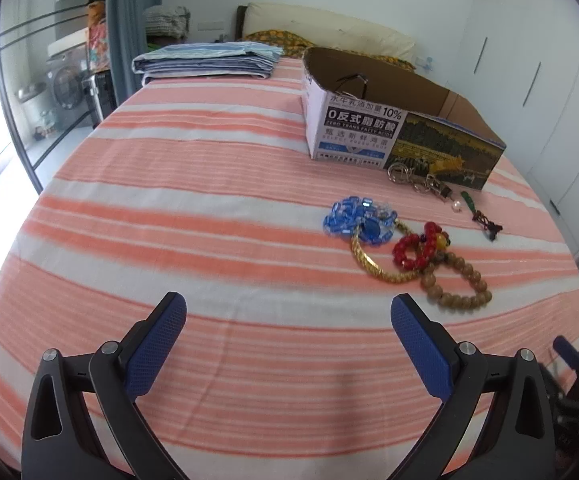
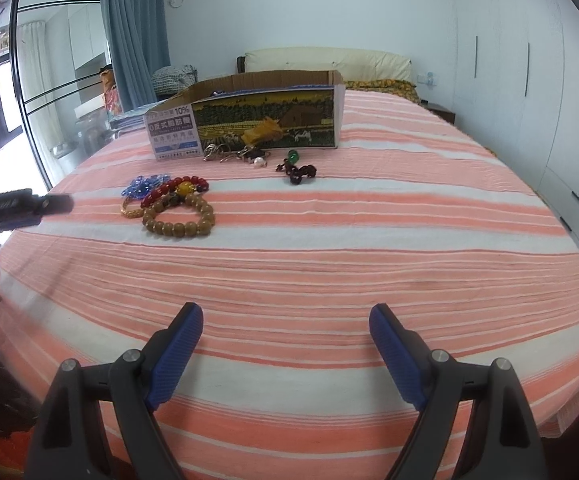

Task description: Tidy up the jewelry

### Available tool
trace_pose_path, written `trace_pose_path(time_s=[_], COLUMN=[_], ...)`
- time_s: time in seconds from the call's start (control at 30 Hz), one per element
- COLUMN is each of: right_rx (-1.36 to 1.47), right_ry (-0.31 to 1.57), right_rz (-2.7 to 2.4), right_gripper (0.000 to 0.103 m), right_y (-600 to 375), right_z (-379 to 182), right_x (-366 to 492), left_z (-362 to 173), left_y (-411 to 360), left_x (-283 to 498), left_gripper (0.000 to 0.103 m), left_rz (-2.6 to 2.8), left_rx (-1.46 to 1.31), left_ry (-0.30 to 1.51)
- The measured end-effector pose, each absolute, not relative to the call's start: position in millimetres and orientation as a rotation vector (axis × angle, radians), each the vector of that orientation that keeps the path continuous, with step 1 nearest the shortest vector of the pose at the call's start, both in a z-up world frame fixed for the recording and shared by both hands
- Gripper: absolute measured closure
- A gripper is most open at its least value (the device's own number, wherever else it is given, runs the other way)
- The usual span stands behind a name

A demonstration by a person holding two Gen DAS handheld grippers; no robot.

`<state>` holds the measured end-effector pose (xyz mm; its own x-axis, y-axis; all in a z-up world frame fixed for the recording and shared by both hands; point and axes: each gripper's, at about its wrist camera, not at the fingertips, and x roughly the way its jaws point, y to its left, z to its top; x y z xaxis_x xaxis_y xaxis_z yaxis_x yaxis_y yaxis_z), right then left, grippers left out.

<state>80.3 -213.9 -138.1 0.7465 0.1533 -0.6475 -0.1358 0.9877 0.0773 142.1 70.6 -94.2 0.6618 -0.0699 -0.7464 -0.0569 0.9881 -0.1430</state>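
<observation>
Jewelry lies on a striped bed in front of an open cardboard box. There is a blue bead bracelet, a gold chain, a red bead bracelet, a wooden bead bracelet, metal key rings, and a dark cord charm with a green piece. My left gripper is open and empty, short of the pile and left of it. My right gripper is open and empty, well short of the jewelry.
Folded blue bedding lies at the bed's far left. Pillows sit at the headboard. A white wardrobe stands on the right, a glass door and curtain on the left. The left gripper's body shows at the right view's left edge.
</observation>
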Motion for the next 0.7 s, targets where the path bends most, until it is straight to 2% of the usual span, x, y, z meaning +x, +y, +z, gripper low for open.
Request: trace_pose_path(time_s=[0.3,0.5,0.6,0.67,0.7], right_rx=[0.054,0.049,0.039,0.042,0.045], right_ry=[0.727,0.741,0.742,0.739,0.74], right_rz=[0.188,0.211,0.212,0.207,0.205], right_gripper=[0.016,0.016,0.016,0.016,0.016], right_y=[-211.1,-200.5,-199.8,-202.8,-204.2], right_z=[-131.5,-133.2,-130.4,-127.9,-127.0], right_x=[91.2,91.9,91.4,90.5,90.9], left_z=[-88.0,-101.6,-117.4,-117.6,-116.4], left_y=[62.6,44.5,34.0,27.7,28.6], left_x=[205.0,247.9,264.2,261.9,259.7], left_gripper=[0.002,0.013,0.027,0.04,0.06], left_rz=[-0.109,-0.175,-0.152,-0.126,-0.142], left_rx=[-0.081,-0.108,-0.085,-0.019,-0.029], left_ry=[0.893,0.948,0.994,0.949,0.933])
